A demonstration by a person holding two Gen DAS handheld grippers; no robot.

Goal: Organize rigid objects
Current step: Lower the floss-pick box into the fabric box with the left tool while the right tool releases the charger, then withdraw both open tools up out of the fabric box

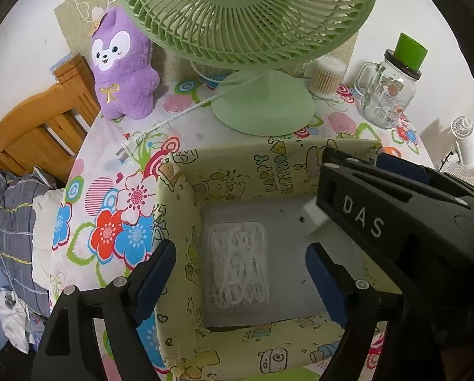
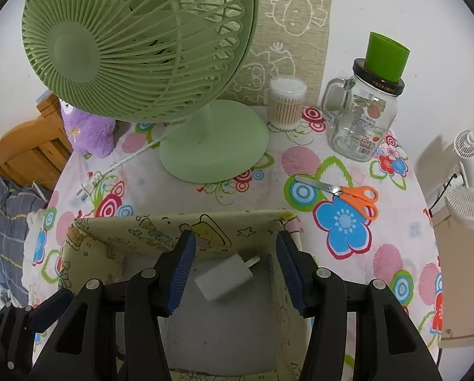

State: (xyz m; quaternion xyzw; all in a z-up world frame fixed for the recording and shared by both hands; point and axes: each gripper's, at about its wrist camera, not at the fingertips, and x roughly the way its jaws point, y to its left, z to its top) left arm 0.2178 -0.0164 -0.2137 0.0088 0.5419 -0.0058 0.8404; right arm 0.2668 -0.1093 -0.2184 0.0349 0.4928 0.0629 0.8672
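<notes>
Two readable texts, "HAPPY BIRTHDAY" inside storage box point(image 1: 278, 171), "DAS" on right tongs point(image 1: 360, 219)

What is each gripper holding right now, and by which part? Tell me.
Nothing. The left gripper stands open above the clear floss-pick pack lying in the box; the right gripper is open above the white charger.

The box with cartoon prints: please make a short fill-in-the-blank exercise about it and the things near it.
1. The white charger lies inside the ____, between the open fingers of the right gripper.
2. The scissors on the tablecloth have ____ handles.
3. A green cup stands on top of the glass ____.
4. The plush toy beside the fan is ____.

Missing words: box; orange; jar; purple
</notes>
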